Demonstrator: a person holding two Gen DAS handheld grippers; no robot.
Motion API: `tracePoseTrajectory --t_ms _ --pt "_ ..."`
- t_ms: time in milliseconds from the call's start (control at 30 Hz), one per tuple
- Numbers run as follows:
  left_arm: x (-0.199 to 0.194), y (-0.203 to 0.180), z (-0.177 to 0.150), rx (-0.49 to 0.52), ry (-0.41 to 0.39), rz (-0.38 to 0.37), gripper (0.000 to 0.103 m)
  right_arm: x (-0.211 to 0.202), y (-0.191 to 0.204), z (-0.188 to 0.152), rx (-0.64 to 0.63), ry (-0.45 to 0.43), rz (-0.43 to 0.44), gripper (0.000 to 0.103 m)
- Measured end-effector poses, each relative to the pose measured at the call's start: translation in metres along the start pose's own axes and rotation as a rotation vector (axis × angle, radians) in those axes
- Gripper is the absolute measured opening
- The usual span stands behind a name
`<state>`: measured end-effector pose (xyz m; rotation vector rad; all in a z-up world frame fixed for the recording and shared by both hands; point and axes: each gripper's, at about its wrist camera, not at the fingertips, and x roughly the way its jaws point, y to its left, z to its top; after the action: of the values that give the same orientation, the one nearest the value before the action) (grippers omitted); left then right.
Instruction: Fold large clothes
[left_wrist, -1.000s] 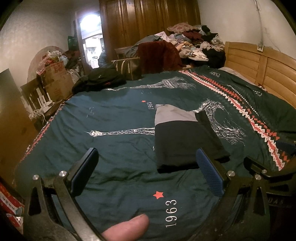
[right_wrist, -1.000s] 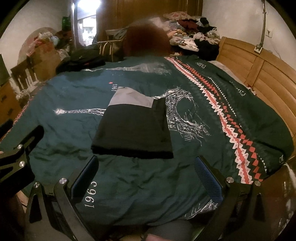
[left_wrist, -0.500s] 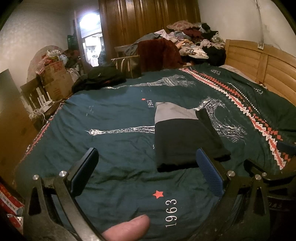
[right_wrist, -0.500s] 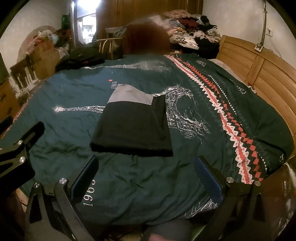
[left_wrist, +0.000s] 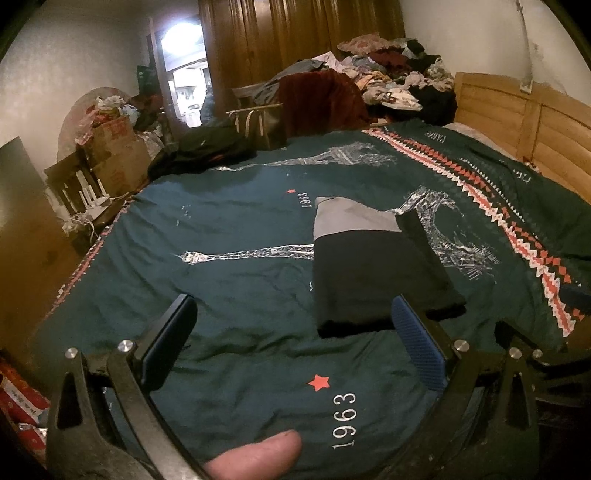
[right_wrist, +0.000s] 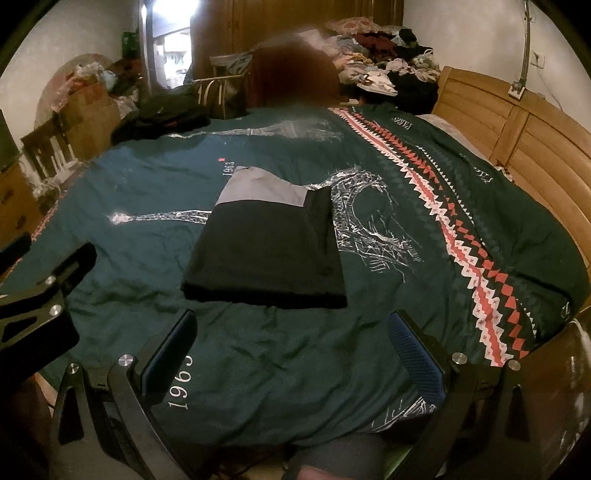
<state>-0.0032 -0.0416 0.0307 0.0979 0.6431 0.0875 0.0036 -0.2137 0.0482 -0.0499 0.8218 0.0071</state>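
A folded black garment with a grey end (left_wrist: 373, 269) lies flat in the middle of the bed; it also shows in the right wrist view (right_wrist: 269, 247). My left gripper (left_wrist: 295, 332) is open and empty, held above the quilt just short of the garment's near edge, with its right finger beside the near right corner. My right gripper (right_wrist: 291, 339) is open and empty, held back from the garment's near edge over the quilt. The left gripper's frame (right_wrist: 40, 306) shows at the left of the right wrist view.
The bed carries a dark green quilt (left_wrist: 240, 221) with tower prints and a red-white zigzag band. A wooden headboard (right_wrist: 517, 125) runs along the right. A heap of clothes (left_wrist: 391, 77) lies at the far end. Boxes and clutter (left_wrist: 110, 147) stand at the far left.
Both grippers have drifted slightly; the garment lies as before and both grippers stay open.
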Motion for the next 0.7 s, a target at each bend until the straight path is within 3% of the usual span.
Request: tracePoseTrajectory --t_ms 133,700 --pt "0.000 -0.003 -0.002 0.015 0.011 0.022 0.103 0.000 0.000 -0.001 0.003 0.002 0.004 0.103" --pt "0.014 -0.001 -0.011 -0.024 0.135 -0.043 0.103 0.013 0.002 -0.007 0.016 0.037 -0.002 0.103"
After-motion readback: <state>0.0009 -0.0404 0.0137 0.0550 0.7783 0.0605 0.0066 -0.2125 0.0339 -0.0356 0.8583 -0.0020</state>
